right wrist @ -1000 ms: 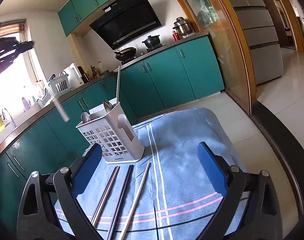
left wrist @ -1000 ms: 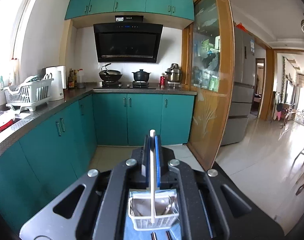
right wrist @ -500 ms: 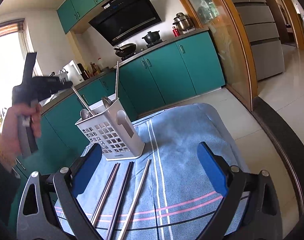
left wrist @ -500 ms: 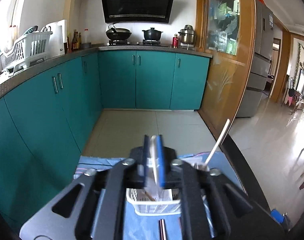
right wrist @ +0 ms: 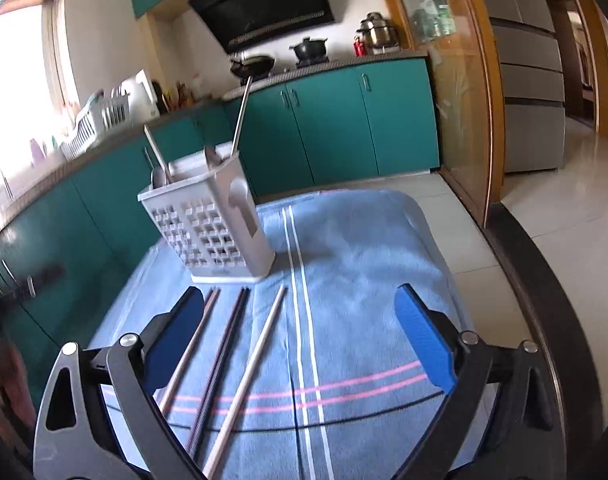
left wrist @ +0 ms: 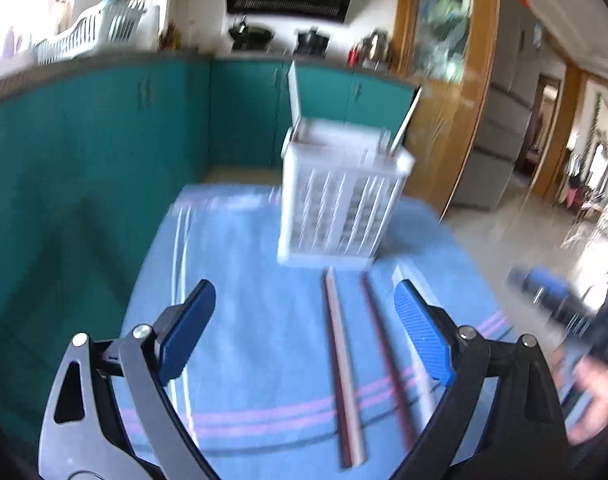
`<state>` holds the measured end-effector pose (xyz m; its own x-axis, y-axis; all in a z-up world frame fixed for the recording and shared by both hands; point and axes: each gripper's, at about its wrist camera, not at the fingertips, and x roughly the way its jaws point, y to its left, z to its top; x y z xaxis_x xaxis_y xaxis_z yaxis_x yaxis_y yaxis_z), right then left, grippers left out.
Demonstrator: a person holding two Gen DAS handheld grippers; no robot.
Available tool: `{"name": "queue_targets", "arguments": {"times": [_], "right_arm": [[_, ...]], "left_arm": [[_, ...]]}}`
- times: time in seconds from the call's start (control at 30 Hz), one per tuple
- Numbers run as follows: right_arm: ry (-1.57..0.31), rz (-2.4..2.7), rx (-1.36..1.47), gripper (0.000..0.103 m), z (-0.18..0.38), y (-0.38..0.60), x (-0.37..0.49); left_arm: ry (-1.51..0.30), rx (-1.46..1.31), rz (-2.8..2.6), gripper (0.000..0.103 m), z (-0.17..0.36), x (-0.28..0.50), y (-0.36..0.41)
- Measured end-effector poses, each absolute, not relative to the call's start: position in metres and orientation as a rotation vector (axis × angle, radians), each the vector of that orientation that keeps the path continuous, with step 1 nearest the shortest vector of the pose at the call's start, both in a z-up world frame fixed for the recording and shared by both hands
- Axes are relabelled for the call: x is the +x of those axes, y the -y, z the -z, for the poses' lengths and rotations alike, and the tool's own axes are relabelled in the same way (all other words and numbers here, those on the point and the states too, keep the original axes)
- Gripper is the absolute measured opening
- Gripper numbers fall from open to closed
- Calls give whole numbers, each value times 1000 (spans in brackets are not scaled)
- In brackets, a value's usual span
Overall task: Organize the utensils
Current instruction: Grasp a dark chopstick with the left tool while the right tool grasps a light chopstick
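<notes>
Left wrist view: badly motion-blurred. Left gripper (left wrist: 304,320) spread wide after just opening, blue pads apart over the blue towel (left wrist: 264,360), nothing between the pads but cloth and the near ends of the loose chopsticks (left wrist: 344,360). White utensil holder (left wrist: 340,204) upright toward the far edge of the towel, thin handles poking up out of its top; which compartment, impossible to tell through the blur. At the right edge, a blurred hand (left wrist: 592,396) on the other tool.

Right wrist view: sharper. Right gripper (right wrist: 300,336) likewise wide open, empty, hovering above the towel (right wrist: 364,260) near its front edge. Three chopsticks (right wrist: 220,360) flat on the cloth just in front of the holder (right wrist: 212,228), roughly side by side, far tips close to its base, near ends running down toward the left pad. Inside the holder: spoon bowls (right wrist: 160,178) at its left end and a long straight metal stick (right wrist: 240,116) leaning up from the back part. White stripes along the towel, pink and dark stripes across it near the front edge.

Writing: a small light mark on the black range hood (right wrist: 264,0), too small to read; none legible on the holder or towel.
</notes>
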<state>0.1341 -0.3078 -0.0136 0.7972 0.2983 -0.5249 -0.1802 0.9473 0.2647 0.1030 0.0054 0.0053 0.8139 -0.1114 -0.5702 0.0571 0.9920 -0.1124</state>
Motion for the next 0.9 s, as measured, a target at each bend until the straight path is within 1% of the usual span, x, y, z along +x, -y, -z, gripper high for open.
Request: {"name": "queue_targets", "arguments": {"times": [0.07, 0.13, 0.23, 0.37, 0.53, 0.6, 0.63, 0.67, 0.73, 0.8, 0.87, 0.9], "right_arm": [[-611, -260, 190, 94, 18, 301, 134], [-622, -252, 175, 94, 22, 296, 135], [-644, -240, 146, 94, 29, 286, 138], [-681, -221, 95, 87, 38, 271, 151], [-795, -230, -66, 82, 56, 226, 202], [-806, -219, -86, 67, 60, 220, 211], [-830, -211, -86, 65, 66, 215, 224], [-849, -214, -78, 58, 69, 212, 231], [-893, -192, -83, 54, 79, 207, 247], [-930, -181, -95, 43, 89, 204, 256], [-933, -180, -89, 40, 93, 204, 260], [-933, -189, -92, 33, 93, 203, 260]], "left_arm": [[-661, -54, 90, 89, 14, 107, -1], [-680, -16, 91, 86, 24, 112, 4], [-701, -41, 102, 84, 25, 118, 3], [-678, -25, 97, 84, 18, 121, 3], [-693, -24, 85, 82, 24, 123, 3], [-697, -23, 74, 82, 26, 126, 0], [-702, -25, 73, 82, 27, 126, -1], [-708, -28, 73, 82, 28, 127, -4], [-713, -25, 72, 82, 29, 127, -5], [-716, -20, 67, 82, 30, 130, -7], [-722, -22, 66, 82, 31, 133, -10], [-727, -24, 69, 82, 32, 135, -11]]}}
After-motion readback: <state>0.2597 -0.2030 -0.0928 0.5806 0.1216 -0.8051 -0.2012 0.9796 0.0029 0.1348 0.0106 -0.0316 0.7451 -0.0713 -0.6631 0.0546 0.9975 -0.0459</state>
